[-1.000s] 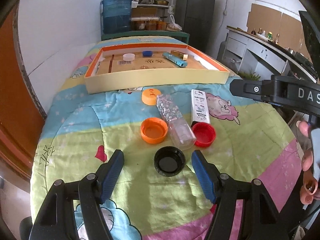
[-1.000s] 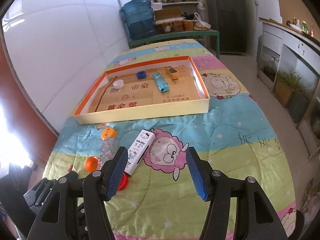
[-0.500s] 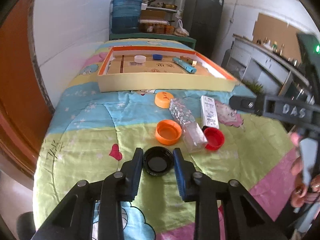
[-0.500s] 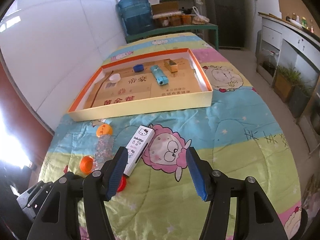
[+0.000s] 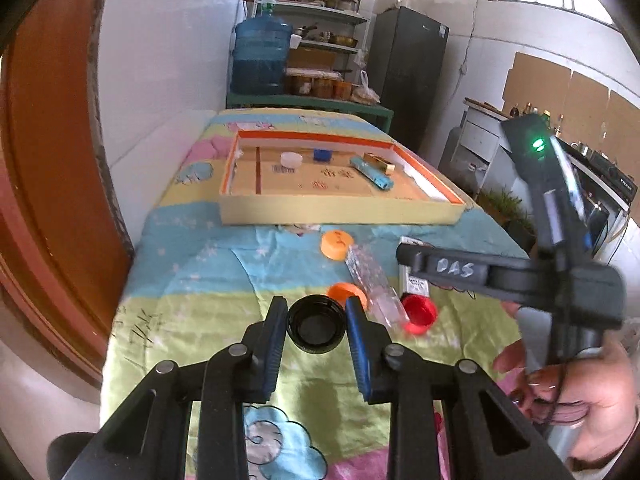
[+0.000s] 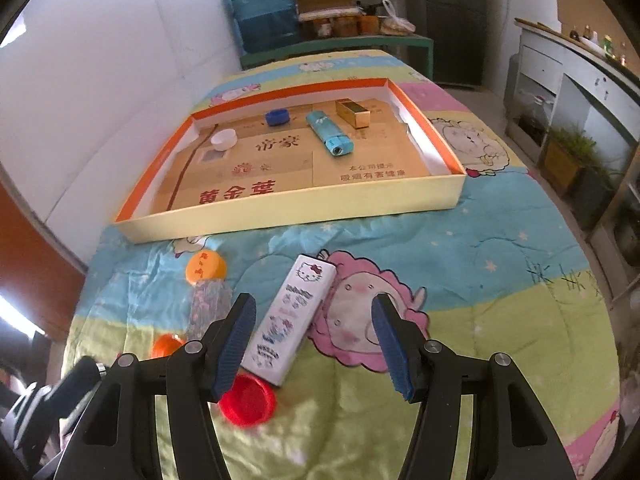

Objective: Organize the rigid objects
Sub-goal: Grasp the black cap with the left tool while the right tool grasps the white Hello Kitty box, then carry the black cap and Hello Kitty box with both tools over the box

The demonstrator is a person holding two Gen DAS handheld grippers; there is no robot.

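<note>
Now:
- Left gripper clamped on the black cap, open side up; cap at the bed's near end, seemingly just off the quilt.
- Right gripper jaws wide apart, holding nothing, over the white box lying mid-quilt.
- Red cap by the box's near end; bottle and two orange caps to its left.
- Tray across the bed's far half holds a white cap, blue cap, lighter, gold box.
</note>
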